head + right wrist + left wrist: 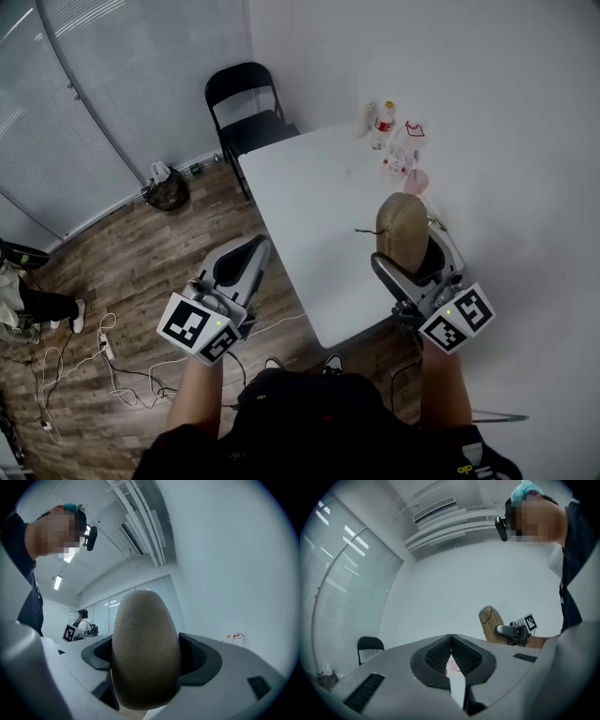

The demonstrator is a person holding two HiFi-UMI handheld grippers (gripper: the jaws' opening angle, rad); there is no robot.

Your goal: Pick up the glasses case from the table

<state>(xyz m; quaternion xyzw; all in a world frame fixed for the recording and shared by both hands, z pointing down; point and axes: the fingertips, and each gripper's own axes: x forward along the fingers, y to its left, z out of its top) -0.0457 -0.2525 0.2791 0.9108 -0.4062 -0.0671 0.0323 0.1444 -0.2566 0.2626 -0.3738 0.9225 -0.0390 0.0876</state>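
Two grippers: hand-held, nearest the camera.
Left gripper (253, 248): jaws were closed tip to tip with nothing between them; it hung over the wooden floor (141, 272), left of the table.
Right gripper (410, 258): jaws were clamped on the glasses case.
Glasses case (401, 223): tan, oval, end up, raised over the near right part of the white table (309, 197).
Far end: bottles (382, 122) stood by the wall; a black chair (246, 103) stood beyond.

White table on a wood floor
At the far right corner of the table (309, 197) a red-labelled bottle (383, 122), a clear bottle (401, 150) and a pink cup (415, 180) stand close together. On the floor (141, 253) are a black chair (246, 112) at the table's far end and loose cables (103, 356).
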